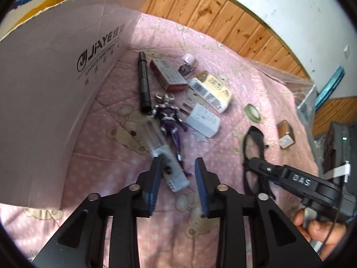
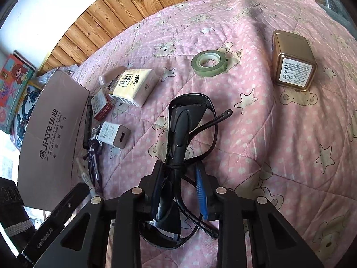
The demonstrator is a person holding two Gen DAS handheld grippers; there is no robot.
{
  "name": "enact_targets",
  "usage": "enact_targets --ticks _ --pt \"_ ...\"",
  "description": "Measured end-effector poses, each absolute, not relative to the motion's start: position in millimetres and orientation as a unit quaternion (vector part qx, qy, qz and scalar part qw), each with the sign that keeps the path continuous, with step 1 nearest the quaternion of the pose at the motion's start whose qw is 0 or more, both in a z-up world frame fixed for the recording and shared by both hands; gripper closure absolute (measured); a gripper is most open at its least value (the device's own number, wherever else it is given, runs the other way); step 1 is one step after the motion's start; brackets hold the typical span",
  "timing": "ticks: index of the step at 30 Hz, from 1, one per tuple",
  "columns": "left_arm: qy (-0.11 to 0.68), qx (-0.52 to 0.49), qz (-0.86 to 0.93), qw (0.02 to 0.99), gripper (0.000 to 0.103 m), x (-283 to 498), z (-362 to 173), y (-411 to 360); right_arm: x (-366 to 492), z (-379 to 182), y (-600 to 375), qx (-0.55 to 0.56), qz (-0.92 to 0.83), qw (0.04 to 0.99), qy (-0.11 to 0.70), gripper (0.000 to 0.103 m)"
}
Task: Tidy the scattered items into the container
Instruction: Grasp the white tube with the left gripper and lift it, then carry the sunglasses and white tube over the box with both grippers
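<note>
Pink quilt point(image 2: 256, 134) with tape roll point(image 2: 210, 63), gold tin point(image 2: 293, 60), cardboard box point(image 2: 53, 131).

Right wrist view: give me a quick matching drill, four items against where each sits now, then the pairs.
Items:
1. black-framed glasses
2. green roll of tape
3. gold metal tin
4. white charger plug

Places:
A. far right on the pink quilt, label end facing the camera
B. between the right gripper fingers
C. beside the purple toy figure, near the cardboard box
D. flat on the quilt, left of the tin

Pairs: 1-B, 2-D, 3-A, 4-C
</note>
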State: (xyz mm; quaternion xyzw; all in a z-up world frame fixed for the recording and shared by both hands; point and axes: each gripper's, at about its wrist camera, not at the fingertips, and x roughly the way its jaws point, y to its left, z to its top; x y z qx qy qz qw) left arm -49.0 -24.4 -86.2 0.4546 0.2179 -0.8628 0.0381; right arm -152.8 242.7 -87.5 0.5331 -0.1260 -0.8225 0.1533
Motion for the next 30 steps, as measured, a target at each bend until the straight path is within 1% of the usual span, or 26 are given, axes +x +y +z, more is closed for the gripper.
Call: enact_targets --ticks 2,3,6,8,9,10,14,18,20,21,22,30 --pt "0.229 0.456 -0.859 0.045 0.064 -45.1 -89.1 -28.6 -150.0 -88.3 244.6 0.532 -0.823 0.152 -0.128 0.073" --pt "0.23 0.456 -0.858 0.048 0.061 -44.9 -90.4 -30.0 -149.9 -88.4 244.6 0.532 -0.823 0.152 -0.128 0.073" --pt "0.219 0.457 -0.86 0.061 0.061 -50.9 -92.2 -27.6 -150.1 -88.1 242.6 0.533 -0.823 0.152 -0.123 0.073" --pt "0.201 0.457 -0.864 0.068 0.077 -56.1 -92.4 -24.0 -149.1 -87.4 241.2 0.532 -0.825 0.153 -0.116 0.073" --pt "0.196 0.459 -0.864 0.071 0.088 -58.8 -92.8 -23.6 -148.5 -87.0 240.9 0.532 -0.825 0.154 -0.116 0.073" --pt "0.197 0.459 -0.863 0.075 0.092 -60.1 -92.5 -24.9 -148.2 -86.9 241.8 0.532 -0.824 0.155 -0.117 0.074" --pt "0.203 0.456 -0.863 0.079 0.092 -58.1 -91.4 -31.5 -147.5 -86.4 243.1 0.532 -0.824 0.156 -0.122 0.076" --pt "0.22 0.452 -0.862 0.065 0.092 -61.0 -93.4 -34.0 -147.1 -85.8 243.2 0.53 -0.824 0.156 -0.123 0.077" --pt "0.223 0.442 -0.867 0.058 0.092 -59.1 -86.7 -32.7 -146.7 -83.2 244.2 0.526 -0.826 0.158 -0.127 0.082" --pt "0.222 0.435 -0.871 0.053 0.092 -57.0 -81.2 -31.6 -146.1 -80.1 245.0 0.521 -0.828 0.16 -0.132 0.086" --pt "0.222 0.427 -0.875 0.048 0.092 -54.5 -75.4 -30.7 -145.7 -77.1 245.6 0.518 -0.829 0.161 -0.135 0.088" --pt "0.227 0.403 -0.886 0.036 0.092 -40.5 -53.0 -30.4 -139.6 -66.8 246.1 0.508 -0.824 0.186 -0.167 0.088"
